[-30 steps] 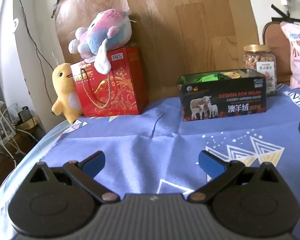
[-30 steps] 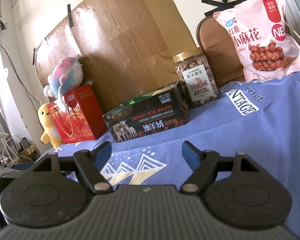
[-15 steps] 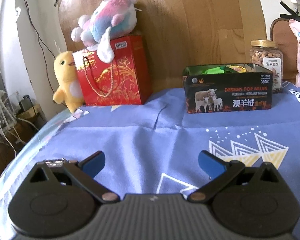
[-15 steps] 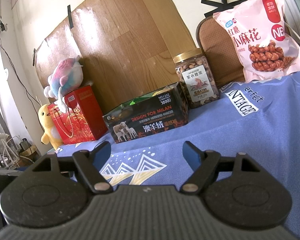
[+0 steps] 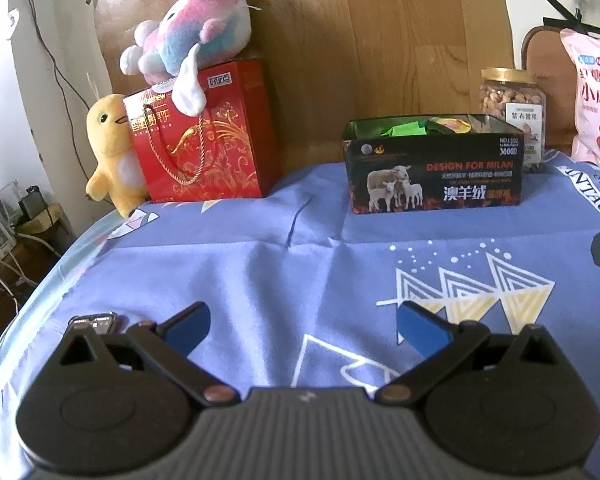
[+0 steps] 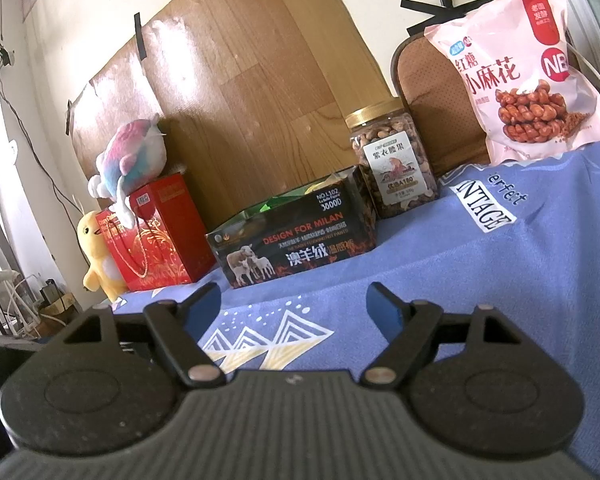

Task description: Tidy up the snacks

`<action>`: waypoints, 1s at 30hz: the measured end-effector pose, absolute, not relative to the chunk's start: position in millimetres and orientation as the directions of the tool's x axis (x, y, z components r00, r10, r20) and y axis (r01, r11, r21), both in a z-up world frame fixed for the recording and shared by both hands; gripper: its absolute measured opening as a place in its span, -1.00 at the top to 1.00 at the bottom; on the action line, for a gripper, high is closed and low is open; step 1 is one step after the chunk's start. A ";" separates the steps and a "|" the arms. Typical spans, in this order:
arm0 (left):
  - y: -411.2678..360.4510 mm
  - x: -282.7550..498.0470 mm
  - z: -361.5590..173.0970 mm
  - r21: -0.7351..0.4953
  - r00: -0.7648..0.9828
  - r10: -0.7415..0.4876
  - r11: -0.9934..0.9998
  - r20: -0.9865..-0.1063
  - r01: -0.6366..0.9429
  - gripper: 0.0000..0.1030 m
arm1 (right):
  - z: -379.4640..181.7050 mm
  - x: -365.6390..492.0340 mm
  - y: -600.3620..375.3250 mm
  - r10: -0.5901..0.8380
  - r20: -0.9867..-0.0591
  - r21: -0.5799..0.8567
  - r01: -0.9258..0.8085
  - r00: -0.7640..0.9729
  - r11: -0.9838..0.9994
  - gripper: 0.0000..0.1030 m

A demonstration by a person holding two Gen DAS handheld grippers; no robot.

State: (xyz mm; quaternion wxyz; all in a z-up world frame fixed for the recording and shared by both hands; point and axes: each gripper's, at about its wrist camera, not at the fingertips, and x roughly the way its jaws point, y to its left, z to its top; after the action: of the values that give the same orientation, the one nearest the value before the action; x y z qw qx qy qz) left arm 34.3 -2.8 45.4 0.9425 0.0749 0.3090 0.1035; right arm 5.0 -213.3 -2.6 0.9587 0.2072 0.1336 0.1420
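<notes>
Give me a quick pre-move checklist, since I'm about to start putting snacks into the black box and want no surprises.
1. Left gripper open and holding nothing: ok.
2. Right gripper open and holding nothing: ok.
3. Black box open on top, upright on the blue cloth: ok.
4. Room left in the box: cannot tell; green packets already show at the rim.
5. Nut jar upright with its gold lid on, just right of the box: ok.
6. Pink snack bag propped upright at the back, nothing in front of it: ok.
</notes>
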 end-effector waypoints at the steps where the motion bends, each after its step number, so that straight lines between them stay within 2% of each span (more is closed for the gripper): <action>1: -2.3 34.6 45.1 0.206 0.786 0.243 0.967 -0.568 -0.150 -1.00 | -2.6 4.9 -212.9 0.328 -0.197 0.436 -0.217 0.924 0.874 -0.60; 30: -2.7 38.6 40.1 0.261 0.768 0.294 0.950 -0.569 -0.171 -1.00 | -2.7 4.3 -213.2 0.326 -0.196 0.437 -0.215 0.925 0.874 -0.60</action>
State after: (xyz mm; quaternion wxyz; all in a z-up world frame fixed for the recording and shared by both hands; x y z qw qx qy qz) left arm 38.6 -2.7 40.1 0.9351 0.0971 0.3173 0.1243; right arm 4.3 -213.2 -2.7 0.9587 0.2082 0.1329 0.1410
